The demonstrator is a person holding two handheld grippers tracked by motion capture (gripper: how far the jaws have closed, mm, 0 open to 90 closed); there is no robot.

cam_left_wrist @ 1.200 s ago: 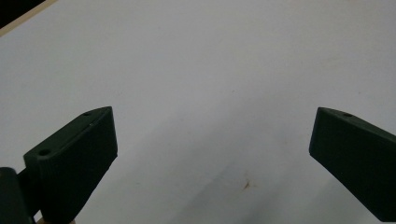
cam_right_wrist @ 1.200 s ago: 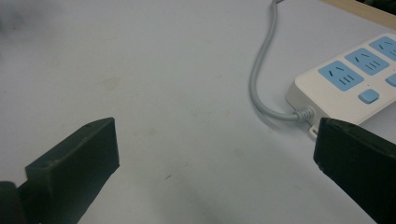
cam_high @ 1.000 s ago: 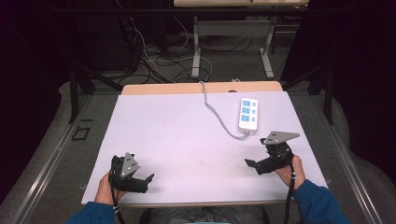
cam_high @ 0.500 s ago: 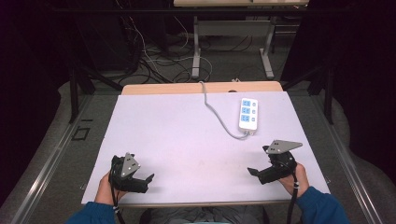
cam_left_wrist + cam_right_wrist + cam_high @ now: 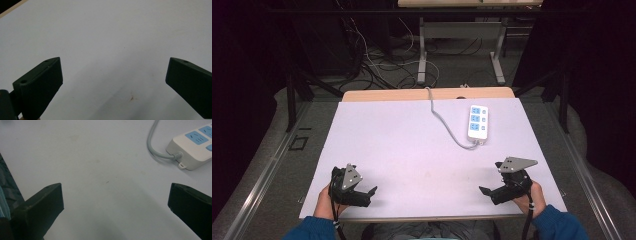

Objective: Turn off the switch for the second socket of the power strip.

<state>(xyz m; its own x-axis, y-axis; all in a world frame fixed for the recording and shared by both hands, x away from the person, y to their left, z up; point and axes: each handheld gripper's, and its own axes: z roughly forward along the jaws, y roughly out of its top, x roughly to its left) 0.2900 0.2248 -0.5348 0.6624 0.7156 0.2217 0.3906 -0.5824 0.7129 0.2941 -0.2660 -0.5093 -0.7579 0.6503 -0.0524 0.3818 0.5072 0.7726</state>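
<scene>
Jaws on both grippers stand wide apart with nothing between them; each gripper view looks past 2 black jaws onto bare table.

Taking the white table (image 5: 412, 150) as the landmark: it is the largest thing here, a pale sheet over a wooden top whose far edge peeks out beyond it. Its middle is left free, likely as working room.

On its far right part lies the power strip (image 5: 478, 121), flat, sockets up, with 3 blue socket faces. Its grey cord (image 5: 443, 119) curls from the strip's near end, loops toward the table's middle and runs off over the far edge. Lying face up and square to the edge, the strip seems set out ready to be handled.

At the table's near right corner the right gripper (image 5: 490, 191) rests low, pointing left and well short of the strip, which appears at the upper right of its own view. At the near left corner the left gripper (image 5: 368, 192) rests likewise, pointing inward. Both look parked at rest, hands near the edge.

No containers are in view on the table.
</scene>
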